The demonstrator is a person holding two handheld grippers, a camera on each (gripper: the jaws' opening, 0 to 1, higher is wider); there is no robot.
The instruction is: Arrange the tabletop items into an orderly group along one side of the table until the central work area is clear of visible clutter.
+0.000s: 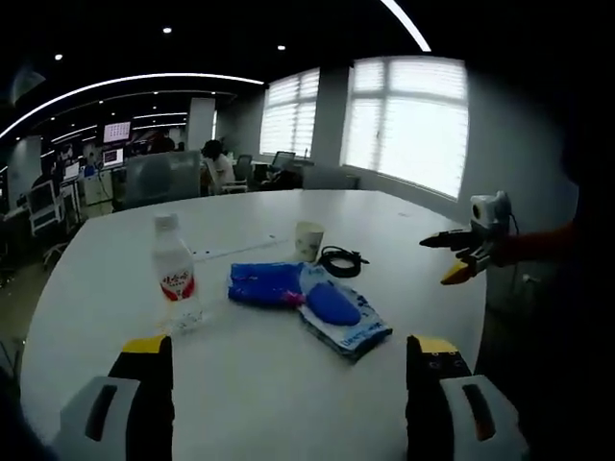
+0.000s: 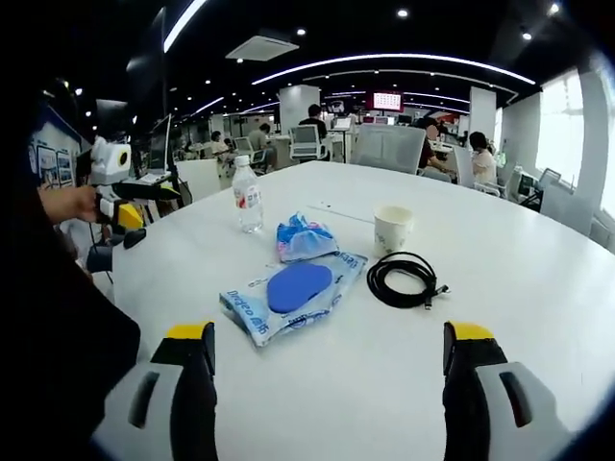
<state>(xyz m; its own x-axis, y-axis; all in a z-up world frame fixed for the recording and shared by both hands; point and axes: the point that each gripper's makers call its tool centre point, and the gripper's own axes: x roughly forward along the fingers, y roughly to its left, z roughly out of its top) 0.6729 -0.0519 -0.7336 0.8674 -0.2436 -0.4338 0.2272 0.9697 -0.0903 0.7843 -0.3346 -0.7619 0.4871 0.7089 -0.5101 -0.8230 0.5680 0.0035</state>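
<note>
Water bottle (image 2: 247, 196): clear, white cap, red label, stands up on the white table (image 2: 538, 288).
Blue bag (image 2: 304, 237): crumpled, lies near the bottle.
Flat pack (image 2: 293, 292): see-through wrap with a blue pad inside, lies flat, touching the blue bag.
Paper cup (image 2: 392, 229): white, stands up, open top.
Black cable (image 2: 405, 279): rolled in a loop, just beside the cup.

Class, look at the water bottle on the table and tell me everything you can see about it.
The water bottle is small, of clear plastic, with a white cap and a white label with red print. It stands upright on the white table, cap on. How full it is cannot be told. It stands apart from the crumpled blue bag, near the table's edge. Nothing touches it but the table; neither gripper holds it.
</note>
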